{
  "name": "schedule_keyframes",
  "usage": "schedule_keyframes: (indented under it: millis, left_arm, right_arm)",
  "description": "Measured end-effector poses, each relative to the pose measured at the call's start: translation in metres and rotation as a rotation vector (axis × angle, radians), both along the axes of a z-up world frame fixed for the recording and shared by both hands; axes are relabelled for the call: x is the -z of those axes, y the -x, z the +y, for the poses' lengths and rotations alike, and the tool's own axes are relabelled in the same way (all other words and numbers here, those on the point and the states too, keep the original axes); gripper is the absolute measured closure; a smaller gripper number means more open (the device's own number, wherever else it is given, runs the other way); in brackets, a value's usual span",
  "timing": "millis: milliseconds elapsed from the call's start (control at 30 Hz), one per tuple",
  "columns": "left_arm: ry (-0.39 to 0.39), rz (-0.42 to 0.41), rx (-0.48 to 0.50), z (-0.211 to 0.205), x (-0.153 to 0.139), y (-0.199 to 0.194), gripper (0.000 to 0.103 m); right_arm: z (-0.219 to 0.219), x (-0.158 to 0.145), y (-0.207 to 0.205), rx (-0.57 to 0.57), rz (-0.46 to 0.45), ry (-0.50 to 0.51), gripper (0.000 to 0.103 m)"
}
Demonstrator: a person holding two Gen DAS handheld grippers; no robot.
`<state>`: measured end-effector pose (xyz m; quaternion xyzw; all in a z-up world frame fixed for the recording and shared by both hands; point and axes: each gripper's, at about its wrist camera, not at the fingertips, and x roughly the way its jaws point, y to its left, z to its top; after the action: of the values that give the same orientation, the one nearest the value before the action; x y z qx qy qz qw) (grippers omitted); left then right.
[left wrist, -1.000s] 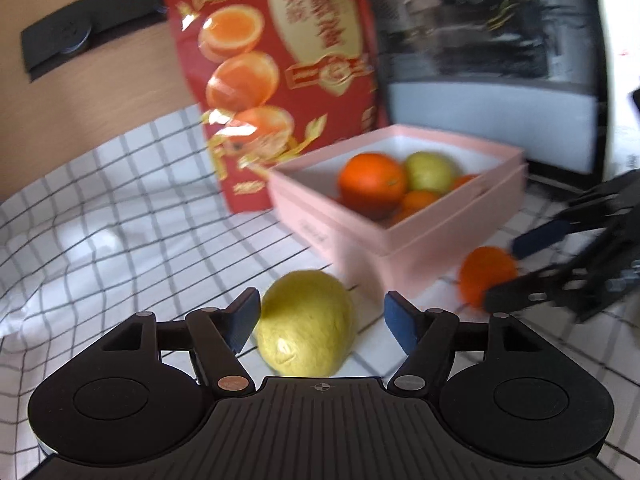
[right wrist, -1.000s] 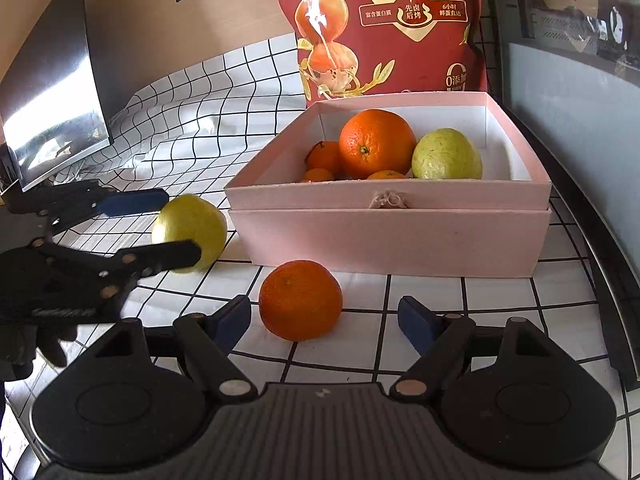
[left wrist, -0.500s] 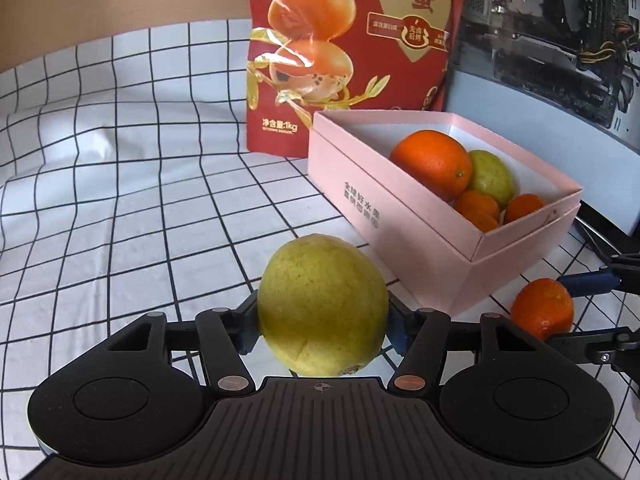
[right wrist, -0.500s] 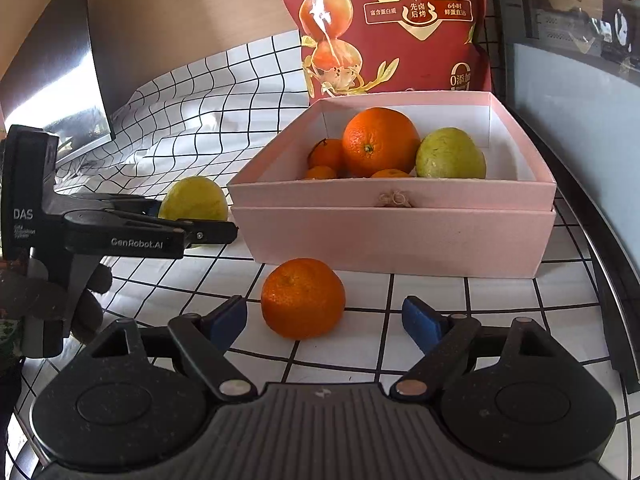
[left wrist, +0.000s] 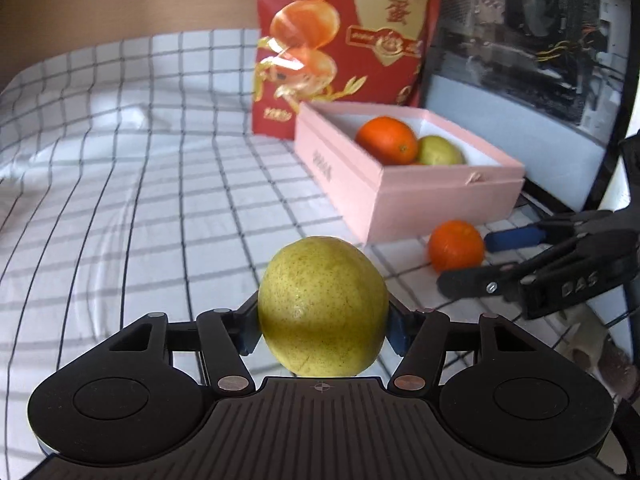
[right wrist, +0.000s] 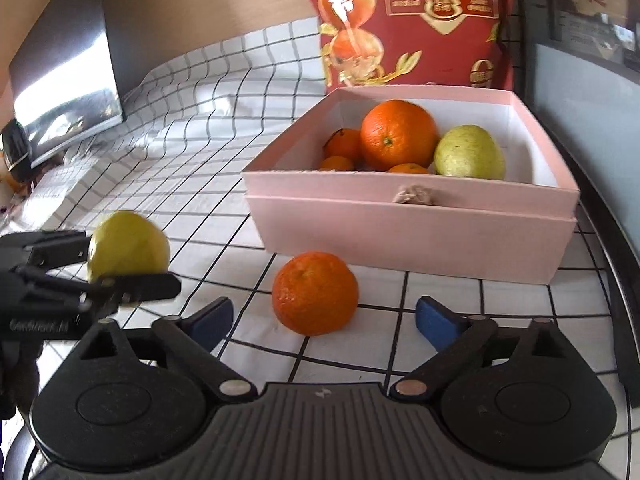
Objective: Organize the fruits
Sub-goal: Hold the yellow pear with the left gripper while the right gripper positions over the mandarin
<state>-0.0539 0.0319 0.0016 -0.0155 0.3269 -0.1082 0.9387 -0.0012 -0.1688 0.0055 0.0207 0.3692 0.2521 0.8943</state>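
Since the earlier frame the left gripper (left wrist: 323, 330) has closed in from either side of the yellow-green pear (left wrist: 322, 306) and is now clamping it between its blue pads, carrying it clear of the checked cloth (left wrist: 120, 184); the view behind it has also swung, so the pink box (left wrist: 404, 196) is sitting further off to the right. In the right wrist view that same pear (right wrist: 127, 247) is showing at the left edge, pinched between the dark fingers of the left gripper (right wrist: 132, 258). The right gripper (right wrist: 324, 322) has just been opening, and its jaws are now standing wide apart with the loose mandarin (right wrist: 315, 293) lying on the cloth just ahead of and between the blue pads, neither pad touching it. Just beyond the mandarin the pink box (right wrist: 408, 224) is resting on the cloth, and inside it a large orange (right wrist: 398, 134), a second pear (right wrist: 469, 153) beside it on the right, and a few small mandarins (right wrist: 343, 145) are lying together. Behind the box a red snack bag (right wrist: 416, 20) is standing upright against the wall, and at the far left a dark monitor (right wrist: 64, 76) is catching the light.
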Motion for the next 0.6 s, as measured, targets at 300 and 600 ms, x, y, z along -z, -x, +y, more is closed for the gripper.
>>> schedule_keyframes:
  millis: [300,600]
  left_arm:
    - [0.009,-0.011,-0.065,-0.002,0.004,0.001,0.038]
    - [0.028,-0.012,-0.058,0.002,0.005,0.002,0.037]
  right_arm:
    - [0.008,-0.001,0.002,-0.048,0.007,0.065,0.0]
    - [0.026,-0.004,0.007,-0.082,0.009,0.176,0.003]
